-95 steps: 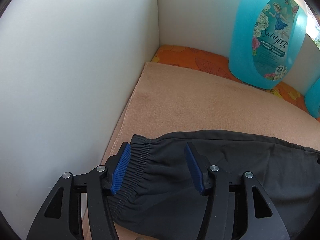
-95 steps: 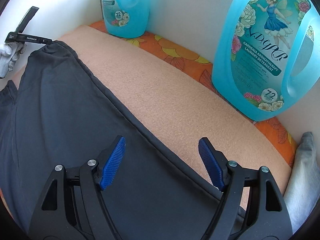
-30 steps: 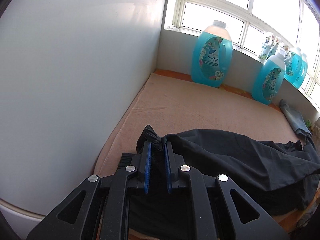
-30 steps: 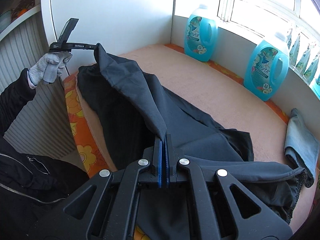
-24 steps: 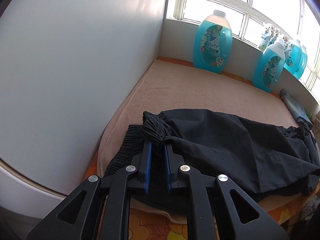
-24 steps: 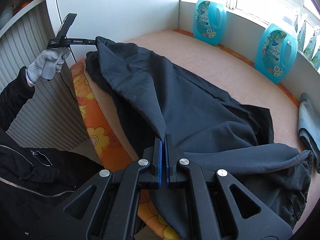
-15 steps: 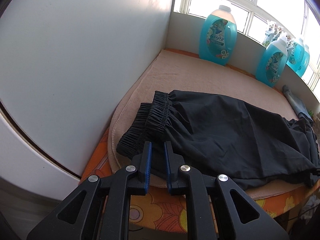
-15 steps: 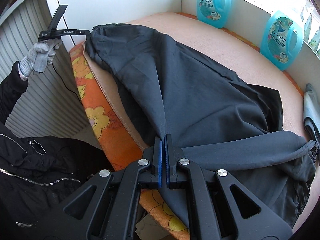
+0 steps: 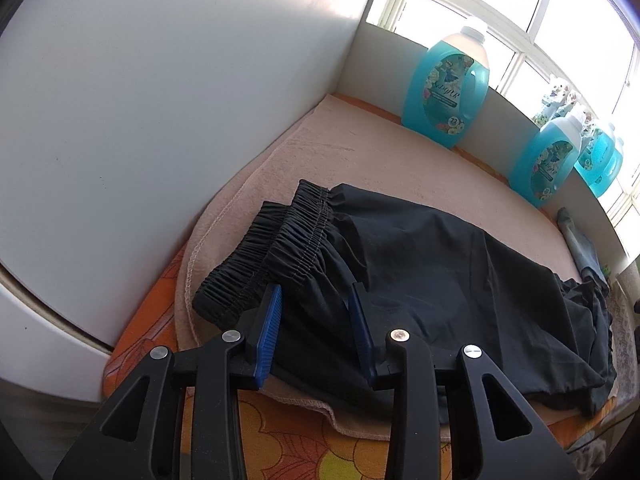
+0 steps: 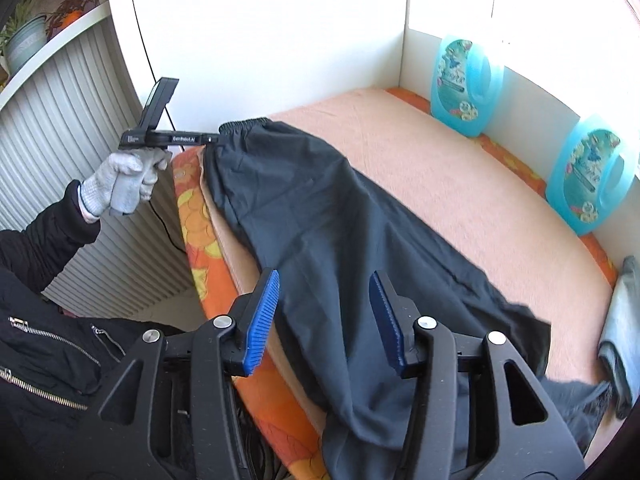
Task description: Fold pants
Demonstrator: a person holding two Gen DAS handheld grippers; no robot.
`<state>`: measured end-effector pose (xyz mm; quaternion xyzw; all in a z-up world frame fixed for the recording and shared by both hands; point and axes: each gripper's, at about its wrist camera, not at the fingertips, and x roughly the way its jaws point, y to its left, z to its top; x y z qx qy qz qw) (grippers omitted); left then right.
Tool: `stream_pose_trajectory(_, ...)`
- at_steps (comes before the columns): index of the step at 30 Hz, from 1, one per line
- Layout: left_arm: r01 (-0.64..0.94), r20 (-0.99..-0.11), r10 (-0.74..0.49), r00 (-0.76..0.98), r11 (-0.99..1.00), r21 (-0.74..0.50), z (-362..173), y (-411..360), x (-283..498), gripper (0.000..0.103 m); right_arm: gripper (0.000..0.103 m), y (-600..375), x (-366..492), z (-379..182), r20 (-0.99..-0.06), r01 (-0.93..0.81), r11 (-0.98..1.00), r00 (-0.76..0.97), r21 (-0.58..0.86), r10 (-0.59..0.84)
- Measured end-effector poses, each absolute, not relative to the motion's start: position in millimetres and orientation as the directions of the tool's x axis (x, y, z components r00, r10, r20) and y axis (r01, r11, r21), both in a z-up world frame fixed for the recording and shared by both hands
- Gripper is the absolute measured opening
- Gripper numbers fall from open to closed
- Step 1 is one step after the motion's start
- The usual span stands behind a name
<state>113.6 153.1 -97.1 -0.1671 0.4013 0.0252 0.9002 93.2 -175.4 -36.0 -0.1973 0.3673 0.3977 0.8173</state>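
Black pants [image 9: 420,260] lie folded lengthwise on the peach towel [image 9: 380,160], with the elastic waistband [image 9: 288,236] at the left end near the white wall. My left gripper [image 9: 315,292] hovers just over the waistband corner; its jaws are opening, and the blue pads stand apart from the cloth beneath them. In the right wrist view the pants [image 10: 320,220] run from the waistband down to the leg ends near the front edge. My right gripper [image 10: 324,280] is above the middle of the legs, jaws opening, pads clear of the cloth. The left gripper [image 10: 214,139] also shows there, at the waistband.
Blue detergent bottles [image 9: 446,96] [image 10: 586,176] line the back wall under the window. A folded grey-blue cloth [image 10: 622,320] lies at the right end. An orange flowered cover [image 10: 192,216] edges the front. A gloved hand [image 10: 120,184], a black jacket and a ribbed panel are at the left.
Both grippers carried the pants over and down onto the towel while shut on them. Now both have let go and their jaws stand apart; the right one has drawn back.
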Motion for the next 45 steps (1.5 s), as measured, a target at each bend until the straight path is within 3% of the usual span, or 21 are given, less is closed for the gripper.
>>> stream_pose_trajectory(12, -0.218, -0.745, -0.014, 0.667, 0.952, -0.213, -97.3, 147.0, 119.0, 0.033, 0.051, -16.3, 213.6, -64.8, -0.782, -0.867, 0.499, 0.301, 0.014, 0.545)
stream_pose_trajectory(25, -0.245, -0.723, -0.047, 0.689, 0.924, -0.293, -110.2, 153.6, 121.0, 0.032, 0.051, 74.9, 278.7, -119.3, -0.815, -0.881, 0.455, 0.169, 0.126, 0.554)
stream_pose_trajectory(29, -0.272, -0.706, -0.031, 0.707, 0.910, -0.313, -113.8, 156.8, 119.0, 0.013, 0.051, 101.7, 294.1, -145.7, -0.831, -0.871, 0.447, 0.088, 0.203, 0.549)
stream_pose_trajectory(35, -0.265, -0.695, -0.029, 0.718, 0.912, -0.313, -118.1, 152.1, 109.3, 0.010, 0.052, 133.5, 287.7, -171.6, -0.837, -0.874, 0.407, 0.000, 0.266, 0.548)
stream_pose_trajectory(37, -0.268, -0.688, -0.035, 0.725, 0.906, -0.328, -118.0, 153.6, 106.5, 0.009, 0.046, 138.9, 279.6, -171.3, -0.827, -0.878, 0.379, -0.034, 0.294, 0.561)
stream_pose_trajectory(39, -0.267, -0.679, -0.042, 0.733, 0.900, -0.344, -116.9, 154.6, 103.7, 0.009, 0.016, 142.1, 267.9, -167.6, -0.823, -0.888, 0.355, -0.045, 0.293, 0.566)
stream_pose_trajectory(45, -0.249, -0.655, -0.053, 0.754, 0.899, -0.360, -110.3, 155.1, 91.7, 0.009, 0.007, 147.3, 234.8, -146.6, -0.815, -0.928, 0.319, 0.029, 0.194, 0.578)
